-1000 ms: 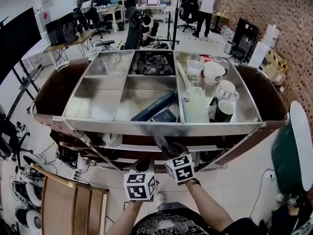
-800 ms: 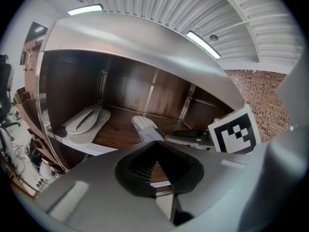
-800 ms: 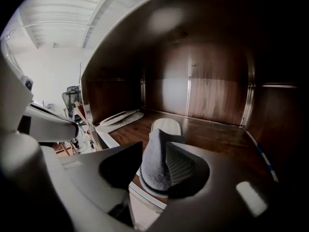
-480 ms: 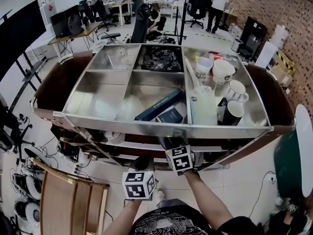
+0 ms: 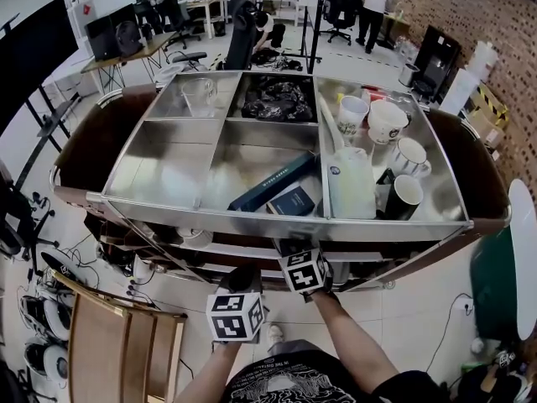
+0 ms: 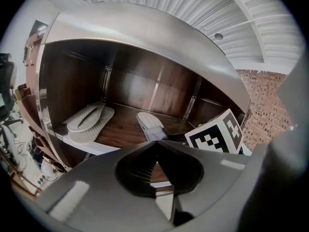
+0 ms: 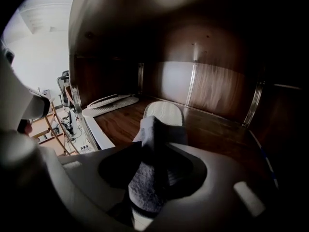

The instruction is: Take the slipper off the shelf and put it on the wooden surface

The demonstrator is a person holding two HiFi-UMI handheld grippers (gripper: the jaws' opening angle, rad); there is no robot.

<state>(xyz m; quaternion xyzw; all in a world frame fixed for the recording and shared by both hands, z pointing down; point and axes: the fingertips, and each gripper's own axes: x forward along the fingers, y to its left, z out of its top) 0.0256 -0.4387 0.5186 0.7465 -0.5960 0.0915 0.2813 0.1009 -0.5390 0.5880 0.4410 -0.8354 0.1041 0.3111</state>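
Note:
A pale slipper [image 7: 164, 112] with a grey strap [image 7: 147, 139] lies on the dark wooden shelf [image 7: 212, 134] under the steel cart top. My right gripper [image 7: 154, 151] reaches into that shelf. Its jaws are opening, and the strap rises between them. In the head view the right gripper [image 5: 291, 248] pokes under the cart's front rim. The left gripper [image 5: 243, 280] hangs just outside the shelf, lower and to the left, with its jaws shut and empty. In the left gripper view the same slipper [image 6: 149, 124] lies beyond the left gripper [image 6: 155, 146].
Two more pale slippers [image 6: 89, 122] lie stacked at the shelf's left end. The steel tray [image 5: 168, 170] on top holds mugs [image 5: 386, 124], a box and a black bundle. A slatted wooden surface [image 5: 126, 351] stands low at the left. Cables and gear lie on the floor.
My right gripper has pushed a little further under the cart's rim. The left gripper has hardly moved.

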